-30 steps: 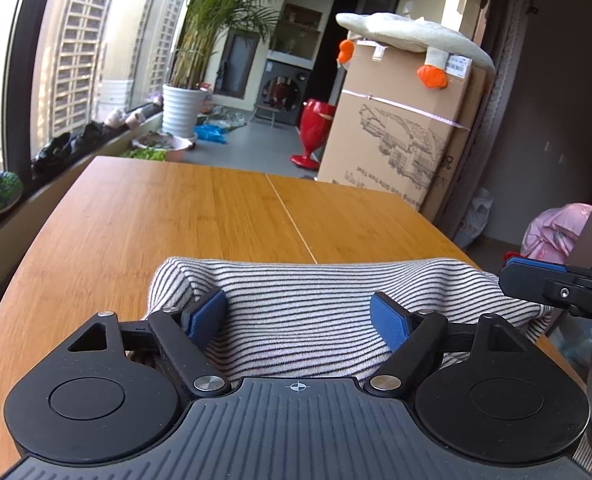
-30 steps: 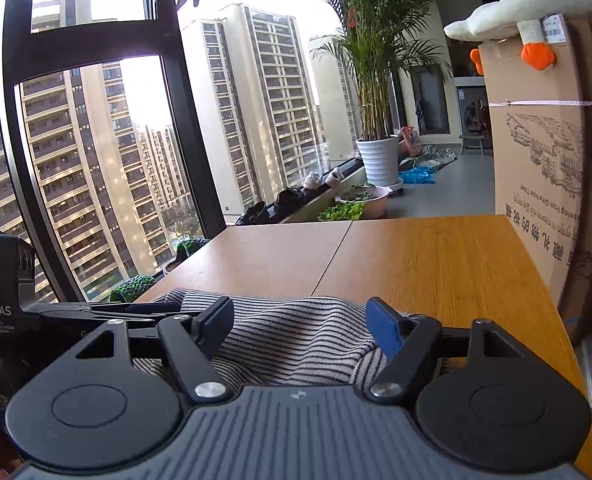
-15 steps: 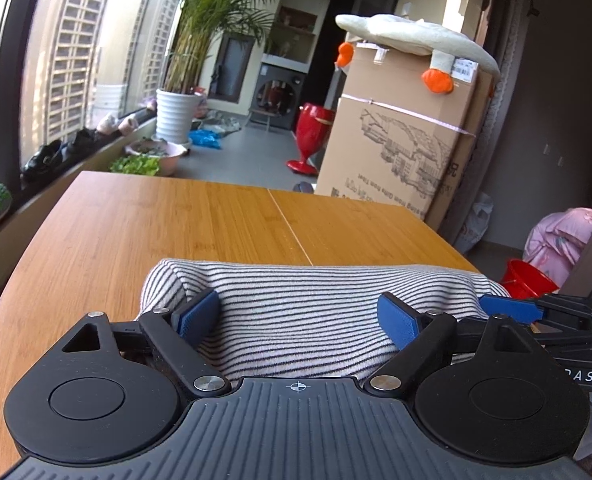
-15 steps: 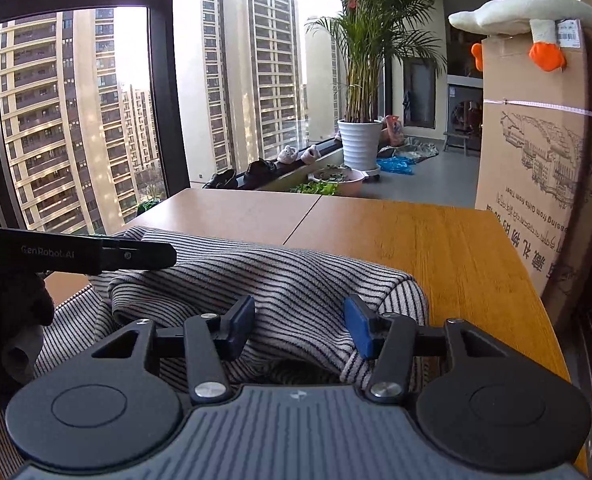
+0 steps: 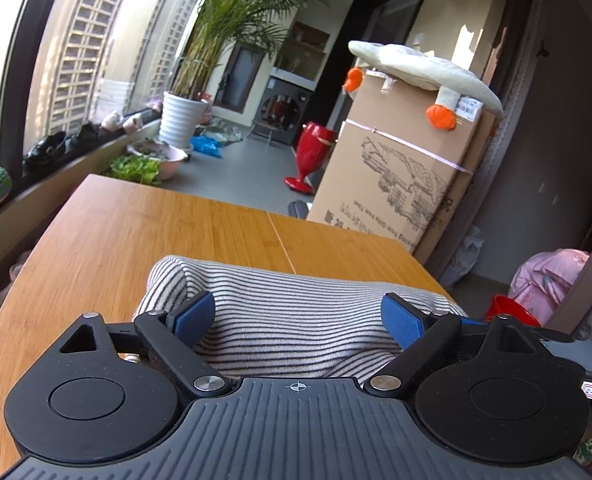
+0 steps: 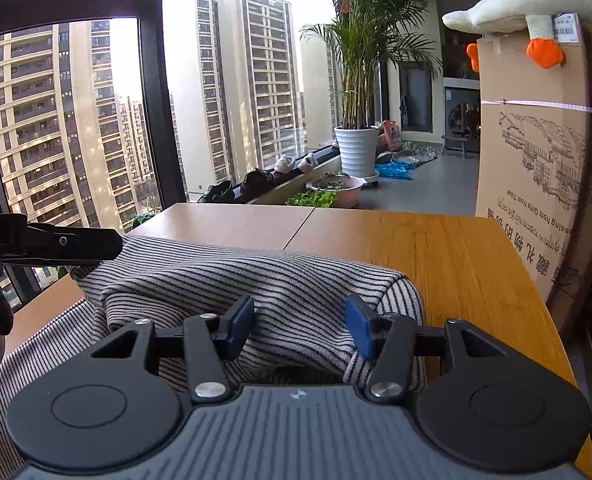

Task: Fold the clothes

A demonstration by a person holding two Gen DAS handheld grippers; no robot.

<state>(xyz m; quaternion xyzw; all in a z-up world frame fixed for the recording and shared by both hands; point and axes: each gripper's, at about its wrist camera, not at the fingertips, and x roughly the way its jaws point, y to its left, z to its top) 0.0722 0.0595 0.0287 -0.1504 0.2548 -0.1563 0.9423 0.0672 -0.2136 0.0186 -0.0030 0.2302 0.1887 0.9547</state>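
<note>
Garment, a grey-and-black striped knit fabric (image 5: 296, 312), lies part-folded on the bamboo-wood table (image 5: 136, 232). Left gripper (image 5: 297, 316) has just been widening, released, cloth between its jaws; right gripper (image 6: 299, 326) stands half-parted astride a ridge, unpinched. We advise squaring edges before pressing flat.

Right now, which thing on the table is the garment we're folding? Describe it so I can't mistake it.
Start at the wooden table beside the big window. On its near end lies a striped garment, folded into a thick bundle. It is the only cloth on the tabletop, pale with thin dark stripes; the plush goose sits on the cardboard box beyond the table.
</note>
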